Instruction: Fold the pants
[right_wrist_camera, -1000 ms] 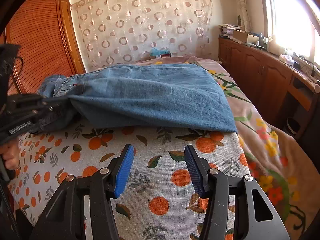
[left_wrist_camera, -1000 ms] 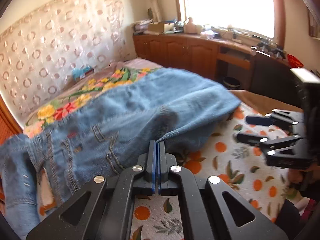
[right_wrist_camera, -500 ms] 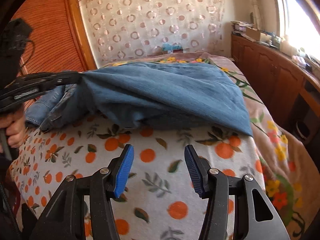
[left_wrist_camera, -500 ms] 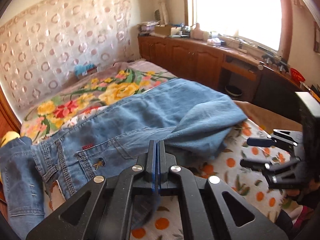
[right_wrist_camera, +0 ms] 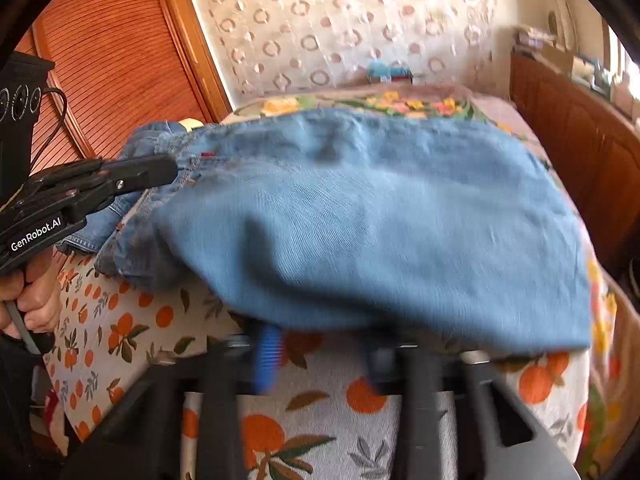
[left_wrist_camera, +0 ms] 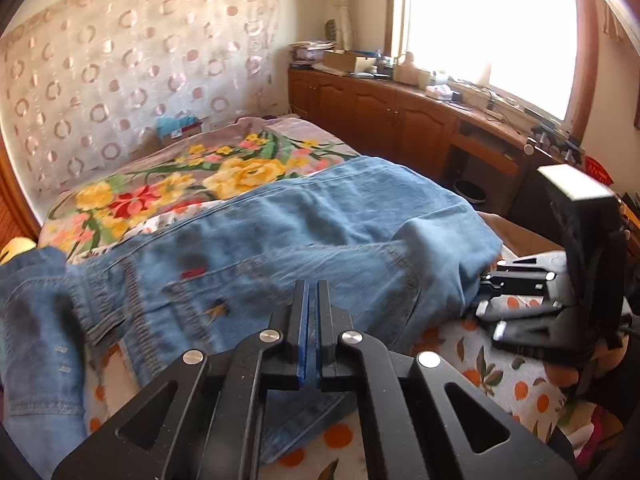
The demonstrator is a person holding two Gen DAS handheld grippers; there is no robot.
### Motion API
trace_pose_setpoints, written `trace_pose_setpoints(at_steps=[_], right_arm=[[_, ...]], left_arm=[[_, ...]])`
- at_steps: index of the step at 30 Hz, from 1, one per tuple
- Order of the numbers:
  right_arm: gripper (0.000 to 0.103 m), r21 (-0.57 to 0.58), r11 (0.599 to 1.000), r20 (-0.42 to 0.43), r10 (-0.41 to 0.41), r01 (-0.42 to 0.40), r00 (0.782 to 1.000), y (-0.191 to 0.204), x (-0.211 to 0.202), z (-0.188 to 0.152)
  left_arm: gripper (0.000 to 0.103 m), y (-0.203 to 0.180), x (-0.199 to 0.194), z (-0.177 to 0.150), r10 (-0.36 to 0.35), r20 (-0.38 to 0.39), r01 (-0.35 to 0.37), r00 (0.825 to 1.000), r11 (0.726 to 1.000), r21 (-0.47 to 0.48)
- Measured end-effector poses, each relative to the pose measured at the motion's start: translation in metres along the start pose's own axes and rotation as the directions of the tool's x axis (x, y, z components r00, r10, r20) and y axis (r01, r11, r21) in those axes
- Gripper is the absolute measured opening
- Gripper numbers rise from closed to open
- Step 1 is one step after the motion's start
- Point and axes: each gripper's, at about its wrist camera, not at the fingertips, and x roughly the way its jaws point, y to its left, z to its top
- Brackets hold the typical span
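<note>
Your left claw [left_wrist_camera: 309, 328] pinches the jeans [left_wrist_camera: 320, 232] near the waistband. Your right claw [right_wrist_camera: 320, 354], jaws just closing, blurs at the folded hem ahead; its hold is unconfirmed. Lifting unevenly could let the denim slide across the bed [right_wrist_camera: 340, 432].

A bed [left_wrist_camera: 516, 380] fills the room, its sheet printed with oranges, a floral blanket [left_wrist_camera: 168, 184] beyond at twelve o'clock. Behind it hangs a pale curtain [left_wrist_camera: 120, 68] with ring patterns. At two o'clock a bright window [left_wrist_camera: 480, 20] pours glare over a cluttered wooden cabinet [left_wrist_camera: 380, 120]. At ten o'clock stands a slatted wooden door [right_wrist_camera: 112, 52].
</note>
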Motion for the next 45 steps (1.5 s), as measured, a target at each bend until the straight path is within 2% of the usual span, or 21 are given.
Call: trace_pose_setpoints(at_steps=[2,5,6,9,10,14,19,21,29,31,34,37,41,45], right_arm=[[0.005,-0.027,1.0,0.087,0.002,0.001,0.996,0.003,-0.021,0.003],[0.005,-0.029,1.0,0.158,0.016,-0.011,0.987,0.001,-0.045,0.008],[0.005,-0.03,0.999,0.166,0.017,-0.012,0.986,-0.001,-0.049,0.007],[0.004,-0.045,0.999,0.158,0.005,0.002,0.987,0.0,-0.048,0.001],[0.004,-0.055,0.998,0.149,-0.002,0.01,0.989,0.001,-0.046,-0.003],[0.004,-0.067,0.997,0.093,-0.027,0.033,0.995,0.004,-0.029,-0.01],[0.004,-0.08,0.996,0.082,-0.043,0.05,0.996,0.008,-0.03,-0.004],[0.004,-0.091,0.994,0.075,-0.055,0.062,0.996,0.009,-0.028,-0.004],[0.004,-0.113,0.991,0.055,-0.07,0.076,0.996,0.001,-0.029,-0.015],[0.004,-0.11,0.991,0.048,-0.071,0.076,0.996,0.0,-0.026,-0.015],[0.004,-0.112,0.991,0.042,-0.068,0.073,0.997,-0.001,-0.026,-0.014],[0.004,-0.134,0.989,0.039,-0.055,0.06,0.998,0.002,-0.034,-0.008],[0.004,-0.133,0.989,0.068,-0.054,0.062,0.996,0.003,-0.056,0.011],[0.004,-0.155,0.985,0.102,-0.053,0.069,0.993,0.012,-0.093,0.022]], left_arm=[[0.002,0.007,-0.014,-0.01,0.004,0.014,-0.004,1.0,1.0,-0.012],[0.012,0.024,-0.042,-0.036,0.046,0.04,-0.044,0.998,0.998,-0.038],[0.018,0.029,-0.048,-0.044,0.059,0.043,-0.057,0.997,0.997,-0.05],[0.046,0.047,-0.064,-0.071,0.108,0.048,-0.103,0.993,0.991,-0.089],[0.048,0.054,-0.068,-0.081,0.13,0.047,-0.125,0.99,0.987,-0.099],[0.048,0.073,-0.063,-0.102,0.163,-0.007,-0.163,0.987,0.978,-0.134],[0.048,0.088,-0.049,-0.113,0.167,-0.062,-0.176,0.984,0.968,-0.177],[0.048,0.09,-0.039,-0.115,0.145,-0.095,-0.161,0.985,0.969,-0.188],[0.047,0.097,-0.02,-0.115,0.103,-0.118,-0.128,0.988,0.966,-0.224],[0.033,0.095,-0.017,-0.115,0.069,-0.116,-0.093,0.991,0.973,-0.213],[0.021,0.087,-0.018,-0.114,0.057,-0.113,-0.076,0.992,0.982,-0.172],[0.013,0.082,-0.033,-0.106,0.081,-0.065,-0.09,0.995,0.984,-0.155],[0.011,0.084,-0.069,-0.084,0.125,0.024,-0.119,0.992,0.977,-0.18],[0.011,0.078,-0.108,-0.069,0.14,0.095,-0.124,0.986,0.98,-0.156]])
